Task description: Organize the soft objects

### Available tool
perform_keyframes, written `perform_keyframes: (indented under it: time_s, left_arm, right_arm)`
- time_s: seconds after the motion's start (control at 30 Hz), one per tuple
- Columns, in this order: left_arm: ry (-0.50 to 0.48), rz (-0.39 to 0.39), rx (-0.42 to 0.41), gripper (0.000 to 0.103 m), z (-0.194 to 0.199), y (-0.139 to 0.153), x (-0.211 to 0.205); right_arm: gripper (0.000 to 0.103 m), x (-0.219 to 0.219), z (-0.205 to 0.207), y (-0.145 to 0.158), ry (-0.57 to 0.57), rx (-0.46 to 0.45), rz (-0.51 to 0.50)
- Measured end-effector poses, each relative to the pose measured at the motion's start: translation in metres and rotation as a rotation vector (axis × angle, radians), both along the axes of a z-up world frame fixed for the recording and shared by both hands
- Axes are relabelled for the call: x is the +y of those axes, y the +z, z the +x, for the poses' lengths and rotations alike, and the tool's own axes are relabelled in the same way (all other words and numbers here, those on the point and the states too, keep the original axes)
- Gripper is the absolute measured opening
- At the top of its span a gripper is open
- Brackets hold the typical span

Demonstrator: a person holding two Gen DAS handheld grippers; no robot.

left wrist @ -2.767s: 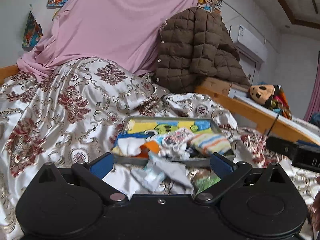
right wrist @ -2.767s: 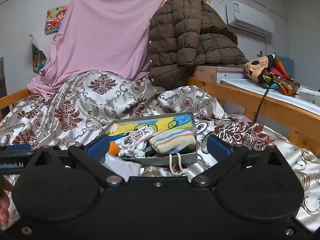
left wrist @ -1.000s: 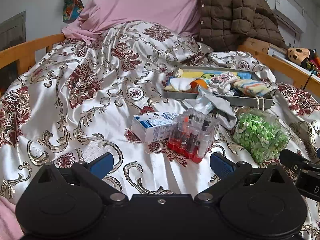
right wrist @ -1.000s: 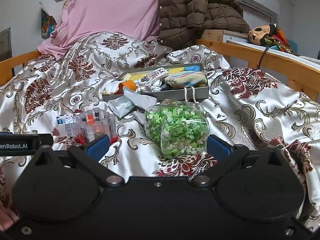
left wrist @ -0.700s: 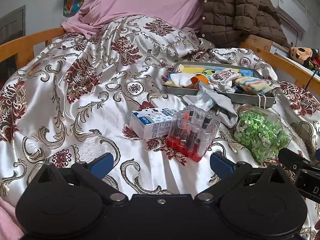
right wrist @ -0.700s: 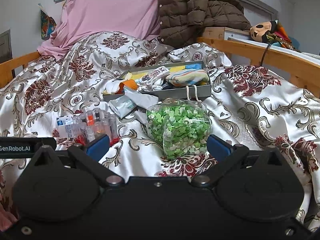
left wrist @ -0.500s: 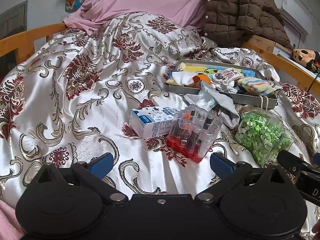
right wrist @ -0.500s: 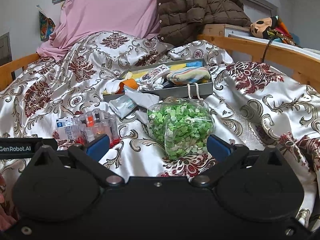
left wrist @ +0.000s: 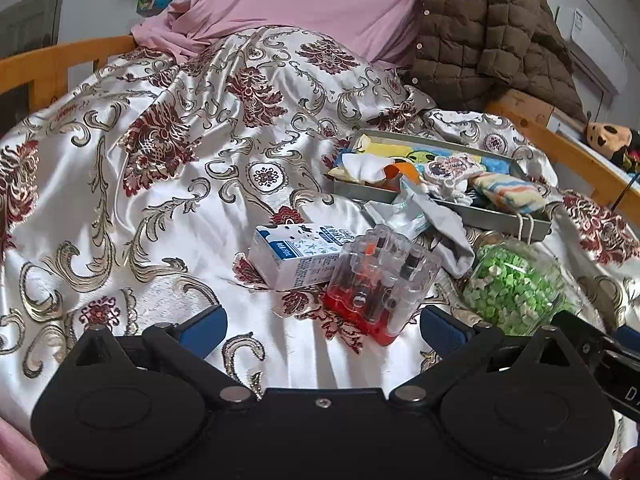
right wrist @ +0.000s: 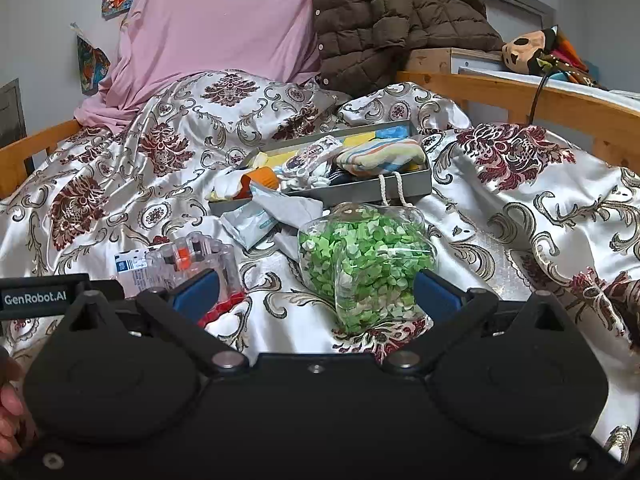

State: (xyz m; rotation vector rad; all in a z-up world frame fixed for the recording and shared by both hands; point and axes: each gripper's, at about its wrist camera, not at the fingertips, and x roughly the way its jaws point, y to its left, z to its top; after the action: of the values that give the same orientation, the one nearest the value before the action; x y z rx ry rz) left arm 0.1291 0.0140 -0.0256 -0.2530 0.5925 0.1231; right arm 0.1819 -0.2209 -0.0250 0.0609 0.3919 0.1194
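Satin bedspread (left wrist: 120, 208) covers the bed, with a pink sheet (right wrist: 216, 28) behind. On it a grey tray (right wrist: 404, 190) holds socks (right wrist: 380, 156) and cloths; one grey cloth (left wrist: 448, 224) hangs over its near edge. Nearer lie a green bag (right wrist: 366, 264), a clear box (left wrist: 380, 280), a carton (left wrist: 296, 256). Left gripper (left wrist: 322, 326) and right gripper (right wrist: 316, 290) hover with fingers wide, holding nothing.

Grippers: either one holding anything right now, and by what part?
Nothing held. Left gripper and right gripper are both open, short of the items on the bed.
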Motion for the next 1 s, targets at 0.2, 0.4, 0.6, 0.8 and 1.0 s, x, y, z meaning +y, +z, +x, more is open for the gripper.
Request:
perform_keyframes:
  time_s: [0.2, 0.4, 0.6, 0.8, 1.0]
  left_arm:
    - [0.002, -0.028, -0.009, 0.102, 0.002, -0.002, 0.0]
    - [-0.005, -0.041, -0.02, 0.102, 0.007, -0.005, 0.0]
    - [-0.01, -0.019, -0.075, 0.102, 0.015, -0.003, -0.004]
    - [-0.032, 0.012, -0.148, 0.102, 0.023, 0.003, -0.011]
    - [-0.059, 0.024, -0.189, 0.102, 0.033, 0.005, -0.016]
  right_arm:
    - [0.102, 0.003, 0.001, -0.001, -0.003, 0.001, 0.002]
    - [0.102, 0.005, 0.01, 0.002, -0.012, -0.021, -0.017]
    - [0.102, 0.009, 0.019, 0.008, -0.017, -0.081, -0.069]
    - [0.102, 0.011, 0.027, 0.01, -0.021, -0.097, -0.076]
    - [0.102, 0.011, 0.036, 0.009, -0.055, -0.123, -0.122]
